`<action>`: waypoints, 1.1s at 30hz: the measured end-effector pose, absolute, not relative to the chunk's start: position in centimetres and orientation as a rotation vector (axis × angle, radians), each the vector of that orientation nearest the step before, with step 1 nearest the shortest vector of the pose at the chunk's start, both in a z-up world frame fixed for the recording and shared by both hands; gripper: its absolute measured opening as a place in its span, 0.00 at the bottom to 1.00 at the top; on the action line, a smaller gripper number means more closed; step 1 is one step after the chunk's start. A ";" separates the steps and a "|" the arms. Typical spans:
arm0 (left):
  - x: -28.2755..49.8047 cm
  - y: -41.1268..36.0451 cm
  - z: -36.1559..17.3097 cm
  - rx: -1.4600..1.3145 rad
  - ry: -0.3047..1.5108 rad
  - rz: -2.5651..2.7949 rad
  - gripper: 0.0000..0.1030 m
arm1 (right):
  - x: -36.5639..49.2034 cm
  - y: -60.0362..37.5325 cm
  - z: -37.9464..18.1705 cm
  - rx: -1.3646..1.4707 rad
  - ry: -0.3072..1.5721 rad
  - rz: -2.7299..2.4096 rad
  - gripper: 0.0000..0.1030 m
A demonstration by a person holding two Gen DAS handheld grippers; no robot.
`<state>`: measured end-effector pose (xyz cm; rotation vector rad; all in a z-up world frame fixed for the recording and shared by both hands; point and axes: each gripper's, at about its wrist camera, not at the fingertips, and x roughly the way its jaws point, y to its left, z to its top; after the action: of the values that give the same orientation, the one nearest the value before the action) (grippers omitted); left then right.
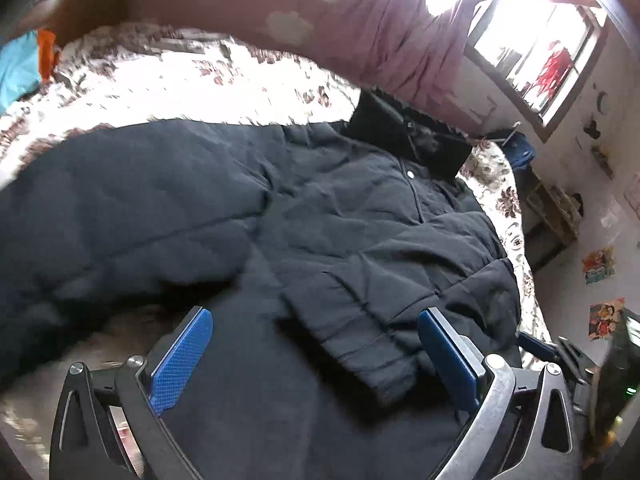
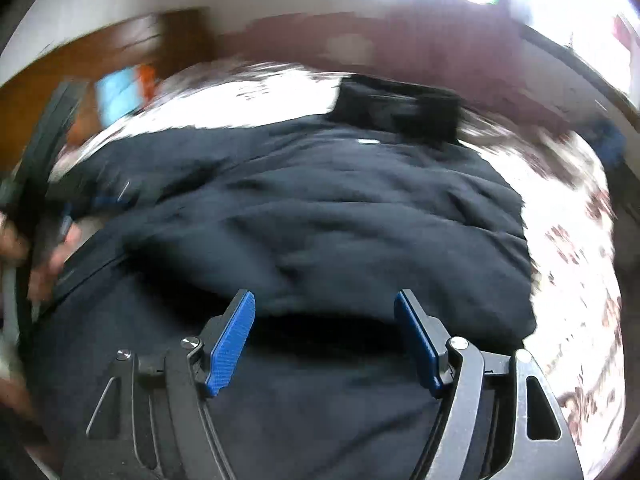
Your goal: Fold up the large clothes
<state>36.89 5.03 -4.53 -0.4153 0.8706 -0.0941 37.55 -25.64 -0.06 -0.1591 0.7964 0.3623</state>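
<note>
Hovering over the dark padded jacket [image 1: 340, 216], you have both grippers spread wide and empty: the left gripper [image 1: 316, 320] has its blue fingers [image 1: 182, 356] apart with jacket fabric showing between them, and the right gripper [image 2: 324, 304] is likewise apart above a dark fold. The jacket lies spread on the floral bed [image 1: 168, 80], front up, with its collar [image 1: 408, 136] far ahead of the fingers and its body filling the space just beyond them. A loose flap or sleeve end [image 1: 352, 336] sits between the left fingers, close to the right-hand one.

The right wrist view is badly blurred, so you cannot read exact edges there; slow down before committing. For a clean fold, it looks best to pick a hem or sleeve edge rather than a bulge of padding. Lower each pair of fingers so one goes under the edge and one over, then close firmly, since thick quilting tends to slip. Take matching points on each side so the fold lands square.

Your left hand [image 2: 52, 256] shows at the left edge of the right view.
</note>
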 end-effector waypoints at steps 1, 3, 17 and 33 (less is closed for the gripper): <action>37.7 4.2 -5.1 -0.406 0.891 -0.086 1.00 | 39.1 -27.4 -0.6 -0.080 0.816 0.279 0.65; 39.1 2.4 -6.3 -0.355 0.938 -0.060 1.00 | 41.6 -29.8 -2.1 0.092 0.851 0.189 0.65; 39.8 0.5 -10.5 -0.304 0.990 0.017 1.00 | 41.5 -31.6 -7.2 0.284 0.855 0.090 0.82; 22.4 20.9 -9.0 -0.948 0.703 0.299 1.00 | 36.7 -13.2 -0.8 -0.169 0.779 0.250 0.83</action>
<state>22.44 20.89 -8.96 -0.9476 0.7029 0.2989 36.74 -13.23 -0.80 -0.1685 0.7793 0.2504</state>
